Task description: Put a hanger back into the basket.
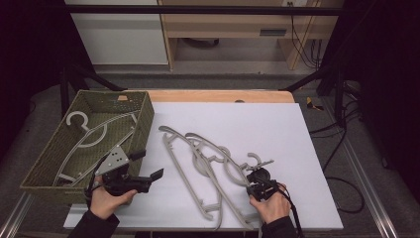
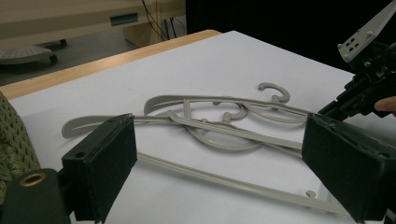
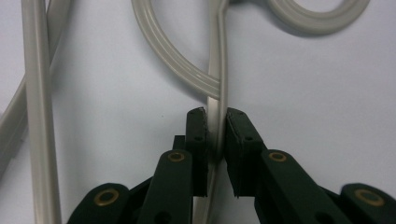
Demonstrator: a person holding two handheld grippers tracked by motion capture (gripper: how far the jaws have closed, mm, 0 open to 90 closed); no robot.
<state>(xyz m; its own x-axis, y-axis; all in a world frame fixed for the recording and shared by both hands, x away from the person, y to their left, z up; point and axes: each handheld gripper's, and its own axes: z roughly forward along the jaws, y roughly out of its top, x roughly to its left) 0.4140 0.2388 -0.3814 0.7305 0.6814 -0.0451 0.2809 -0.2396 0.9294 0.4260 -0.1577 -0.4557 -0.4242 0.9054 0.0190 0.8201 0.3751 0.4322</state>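
Nearest me, the person's right hand-held gripper (image 1: 261,179) is pinching the thin edge of a grey hanger (image 3: 215,84), its pads pressed against both sides of the plastic strip where it lies on the white tabletop (image 1: 277,134). To the left, the left hand-held gripper (image 1: 143,166) hangs just beside the basket's near corner with its jaws spread wide and nothing between them; looking along it, the pile of hangers (image 2: 210,126) lies past the pads. That pile, several grey hangers overlapping and crossing one another, sprawls over the middle of the sheet between the two hands. Farther back on the left sits the woven olive basket (image 1: 144,116), with another grey hanger (image 1: 86,134) lying flat inside it.
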